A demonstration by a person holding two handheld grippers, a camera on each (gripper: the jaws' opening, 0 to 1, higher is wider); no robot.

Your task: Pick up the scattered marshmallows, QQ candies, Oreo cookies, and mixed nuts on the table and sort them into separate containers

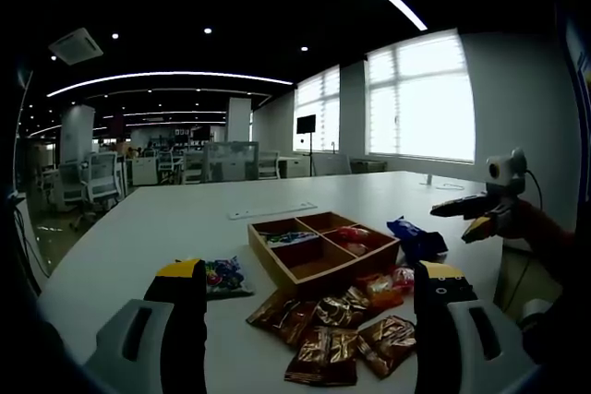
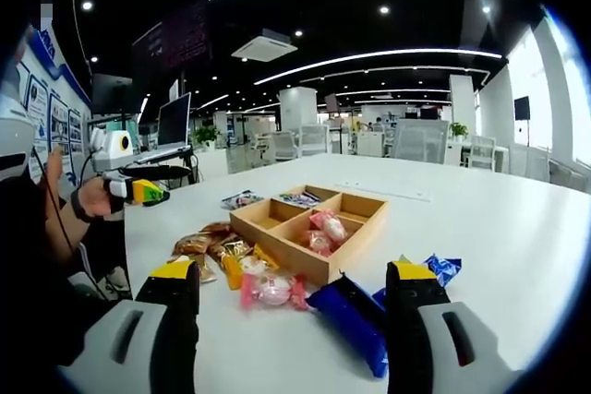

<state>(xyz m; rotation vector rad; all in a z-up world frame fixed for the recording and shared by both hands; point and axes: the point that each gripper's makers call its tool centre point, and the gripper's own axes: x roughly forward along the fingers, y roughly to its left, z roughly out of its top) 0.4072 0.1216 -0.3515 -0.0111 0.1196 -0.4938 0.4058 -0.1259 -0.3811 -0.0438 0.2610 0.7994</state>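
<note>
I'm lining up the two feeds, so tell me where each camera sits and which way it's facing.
Left gripper view: rides the left gripper, facing the wooden tray over brown packets; right gripper enters from the right.
Right gripper view: rides the right gripper, facing the tray over blue packets; left gripper and a hand at left.
Shared: tray, white table.

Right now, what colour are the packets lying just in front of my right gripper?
Dark blue packets, glossy, lying on the white table between the right gripper's jaws; the right gripper view shows them best.
</note>
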